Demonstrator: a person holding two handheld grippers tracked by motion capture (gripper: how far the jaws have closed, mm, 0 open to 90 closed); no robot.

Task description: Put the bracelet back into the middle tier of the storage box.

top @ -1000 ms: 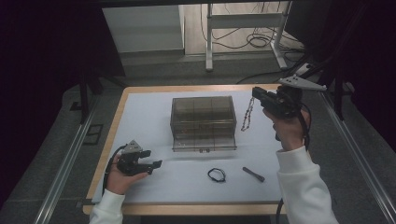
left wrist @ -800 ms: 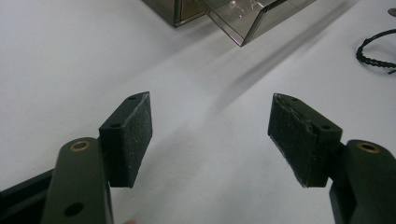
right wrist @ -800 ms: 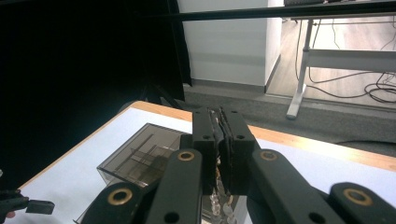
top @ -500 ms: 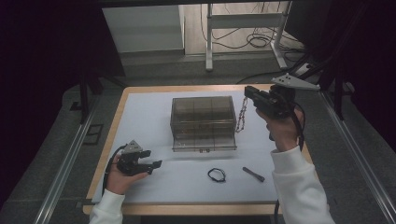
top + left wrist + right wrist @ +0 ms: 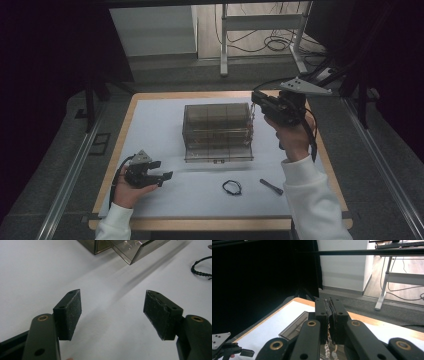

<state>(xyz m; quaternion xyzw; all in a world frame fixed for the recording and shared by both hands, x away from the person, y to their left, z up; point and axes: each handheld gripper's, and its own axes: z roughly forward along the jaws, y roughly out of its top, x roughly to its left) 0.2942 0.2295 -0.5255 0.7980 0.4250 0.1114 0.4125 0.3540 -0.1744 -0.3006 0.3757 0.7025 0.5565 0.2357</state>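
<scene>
Close to the person, the left gripper rests on the white table with its fingers spread wide and bare table all around. Farther off, the right gripper is up in the air, fingers pinching a bead chain that hangs beside the clear drawer box, near its far right corner.

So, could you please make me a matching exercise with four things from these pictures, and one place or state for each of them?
Things:
1. left gripper
2. right gripper
3. black cord loop
4. clear drawer box

Places or states:
A. lies on the white sheet, in front of the box
B. jaws shut on a beaded chain, held above the table
C. stands mid-table, bottom drawer pulled out a little
D. jaws open, nothing between them

Pairs: 1-D, 2-B, 3-A, 4-C
</scene>
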